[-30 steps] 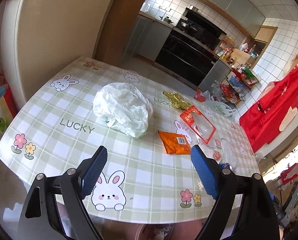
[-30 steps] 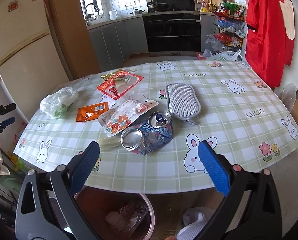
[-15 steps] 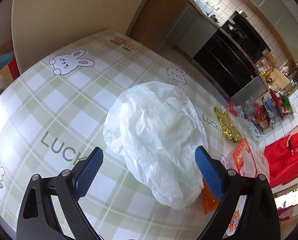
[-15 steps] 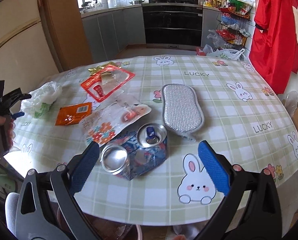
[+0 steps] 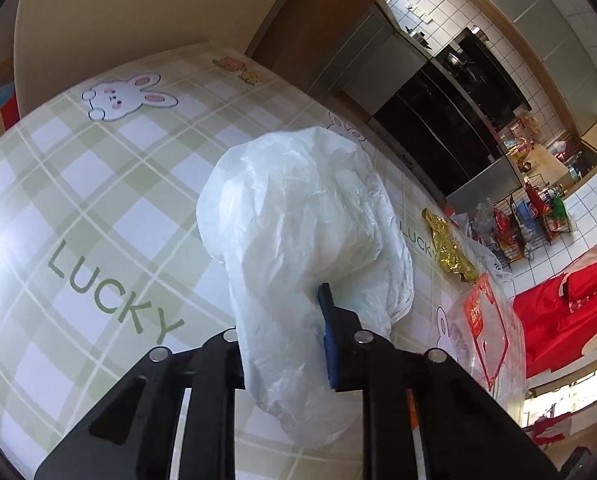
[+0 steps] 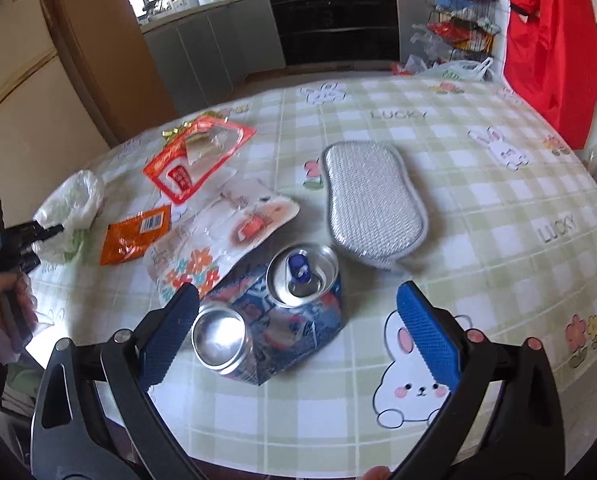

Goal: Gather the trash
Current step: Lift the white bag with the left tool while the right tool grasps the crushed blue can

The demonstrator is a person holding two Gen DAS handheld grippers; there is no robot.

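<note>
Closing on the white plastic bag (image 5: 298, 232), the left tongs (image 5: 282, 344) pinch its near end, film bunched between the blue pads; jaws closing, bag already caught between them; bag resting on the checked table (image 5: 98, 184), near the edge closest to the camera, well apart from the gold wrapper (image 5: 450, 248) and the red-edged clear packet (image 5: 486, 320) beyond it.

Judged as the grasp step of the first pick; worth pinching a thick gather of film rather than one loose fold, since thin plastic slips and stretches; worth squeezing fully before lifting, then raising straight up so the slack belly clears the table without dragging the orange sachet (image 6: 136, 236) nearby; whether anything sits inside the bag cannot be told.

Hanging wide apart over the crushed blue cans (image 6: 274, 320), the right tongs (image 6: 298, 336) grip nothing; cans lying on the table just in front of the pads, the floral packet (image 6: 218, 240) touching them, the grey scouring pad (image 6: 372, 208) close beside; best kept clear of the left arm's path; a lifted bag could sweep the light wrappers.
</note>
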